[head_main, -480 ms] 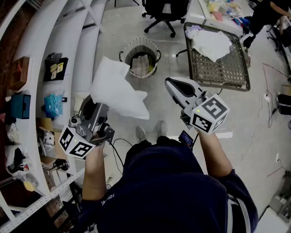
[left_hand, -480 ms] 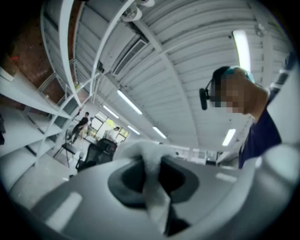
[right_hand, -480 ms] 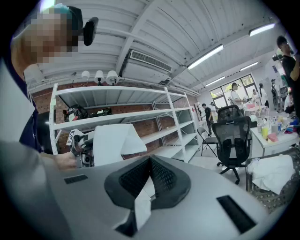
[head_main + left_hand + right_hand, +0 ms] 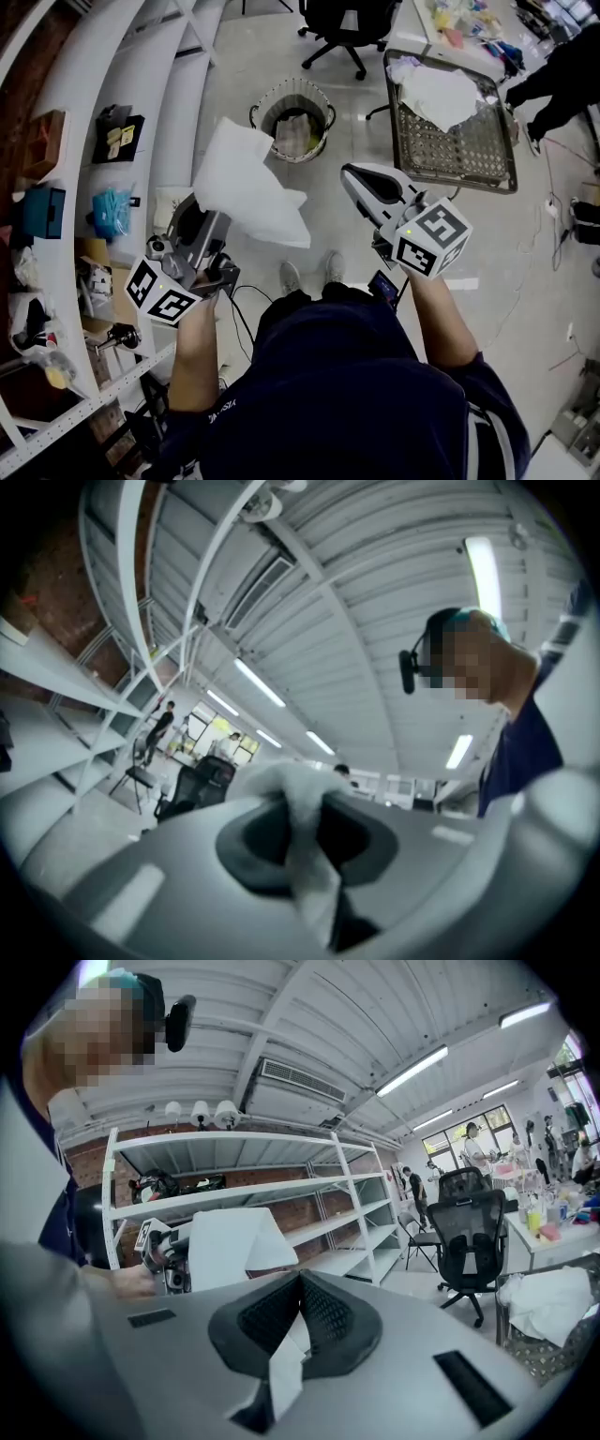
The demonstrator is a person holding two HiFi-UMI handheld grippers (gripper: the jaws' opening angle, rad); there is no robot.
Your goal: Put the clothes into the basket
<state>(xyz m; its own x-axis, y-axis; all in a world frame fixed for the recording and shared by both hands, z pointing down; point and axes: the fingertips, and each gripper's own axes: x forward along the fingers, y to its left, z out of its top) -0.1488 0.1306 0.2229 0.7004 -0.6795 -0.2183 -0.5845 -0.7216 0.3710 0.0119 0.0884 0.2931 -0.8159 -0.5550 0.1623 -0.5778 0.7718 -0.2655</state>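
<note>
My left gripper [image 4: 212, 223] [image 4: 302, 829] is shut on a white cloth [image 4: 249, 186] [image 4: 298, 794], which stands up from its jaws in a stiff fold. The same cloth [image 4: 231, 1244] shows in the right gripper view, in front of the shelves. A round wire basket [image 4: 323, 106] with clothes inside stands on the floor ahead, beyond the held cloth. My right gripper [image 4: 350, 172] [image 4: 300, 1283] is level beside the left one, its jaws shut tip to tip with nothing held. More white cloth [image 4: 438, 94] [image 4: 551, 1303] lies on a flat woven rack [image 4: 455, 141] to the right.
White metal shelves [image 4: 70, 141] with boxes and small items run along the left. A black office chair [image 4: 339, 23] [image 4: 473, 1221] stands behind the basket. A table [image 4: 469, 19] with coloured items is at the top right, a person in dark clothes [image 4: 562, 70] beside it. Cables lie on the floor.
The left gripper and its white cloth have shifted slightly to the right. The person at the top right has moved further along the rack's right side. The right gripper has kept still.
</note>
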